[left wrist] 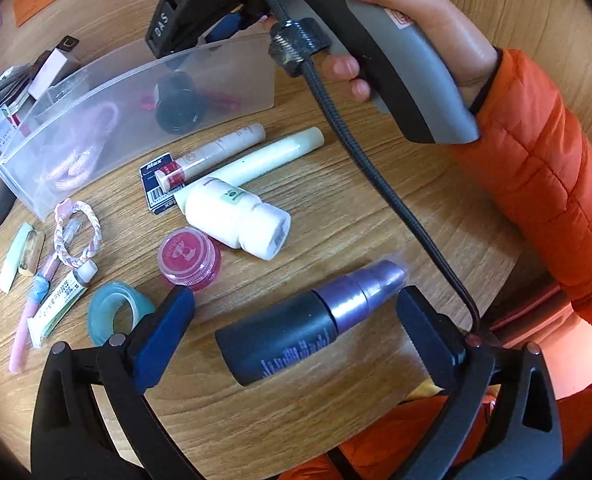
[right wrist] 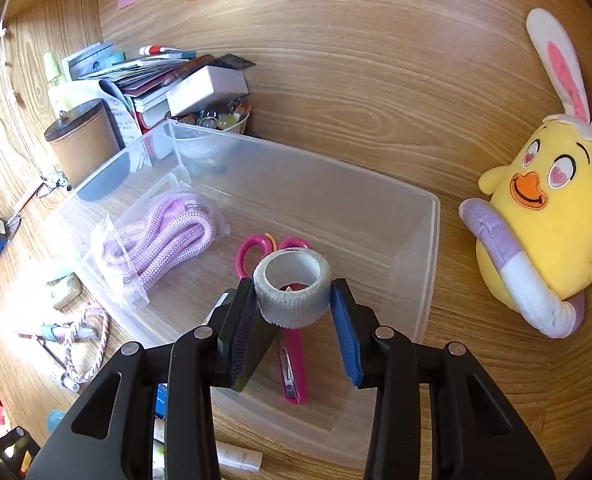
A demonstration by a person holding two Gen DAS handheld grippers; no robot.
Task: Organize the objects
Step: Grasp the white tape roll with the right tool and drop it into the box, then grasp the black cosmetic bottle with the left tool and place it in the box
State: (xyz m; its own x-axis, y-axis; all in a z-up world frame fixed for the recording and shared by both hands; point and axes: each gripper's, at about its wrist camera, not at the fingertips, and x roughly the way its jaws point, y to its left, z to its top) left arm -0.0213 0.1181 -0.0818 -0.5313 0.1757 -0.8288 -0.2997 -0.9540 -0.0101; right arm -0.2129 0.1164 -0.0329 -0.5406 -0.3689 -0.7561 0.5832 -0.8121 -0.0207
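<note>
Hovering over the clear bin (right wrist: 416, 240), the right tool (right wrist: 293, 300) pinches a tape roll (right wrist: 291, 292); rope (right wrist: 159, 240) and scissors (right wrist: 255, 248) are inside. The left tool (left wrist: 296, 316), spread wide, straddles a dark bottle (left wrist: 296, 328); plenty litters the tabletop (left wrist: 336, 200).

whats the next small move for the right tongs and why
Probably open the right tongs and drop the tape roll: they grip it just over the clear bin, above the pink scissors already inside.
</note>
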